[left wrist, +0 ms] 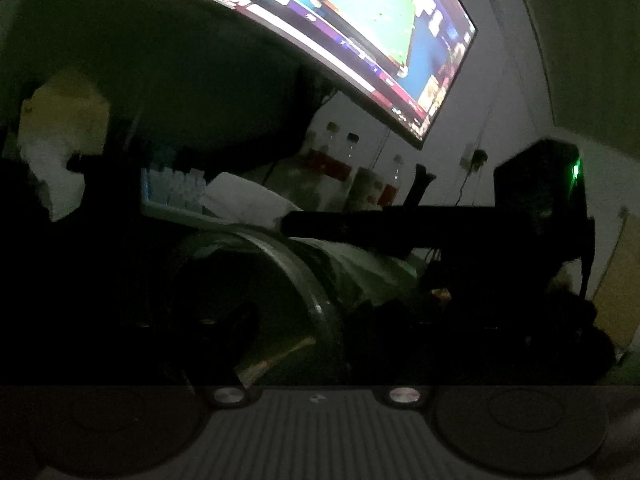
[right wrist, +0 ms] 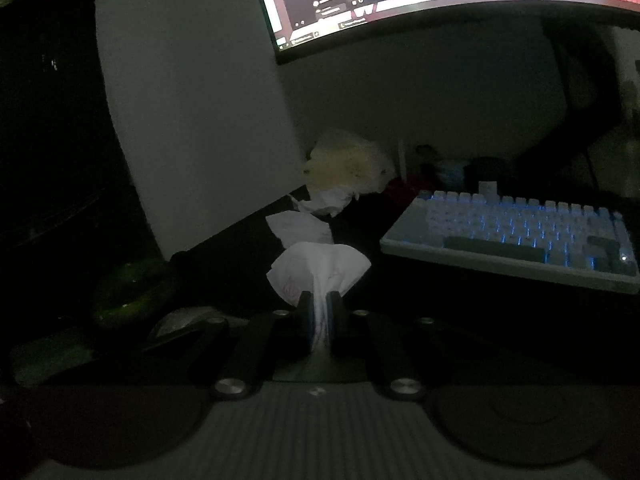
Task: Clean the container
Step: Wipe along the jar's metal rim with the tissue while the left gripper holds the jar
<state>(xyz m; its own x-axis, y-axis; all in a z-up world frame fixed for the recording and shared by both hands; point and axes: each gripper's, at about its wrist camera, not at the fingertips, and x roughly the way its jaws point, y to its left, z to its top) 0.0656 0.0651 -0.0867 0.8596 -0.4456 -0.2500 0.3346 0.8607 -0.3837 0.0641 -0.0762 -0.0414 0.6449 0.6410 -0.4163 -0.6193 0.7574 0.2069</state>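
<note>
Two jaws of the right gripper (right wrist: 319,314) are clamped narrow on a white tissue (right wrist: 318,266), which fans out ahead of the tips, above the dark desk. The container (left wrist: 280,280), a round see-thru one on its side, is seen close in front of the left gripper; jaw state there can't be told, too dark. A backlit keyboard (right wrist: 516,236) is seen to the right, a monitor (left wrist: 360,28) above.

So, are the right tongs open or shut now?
Shut. In the right wrist view the right tongs pinch a white tissue between both fingers, and the tissue fans out above them.
</note>
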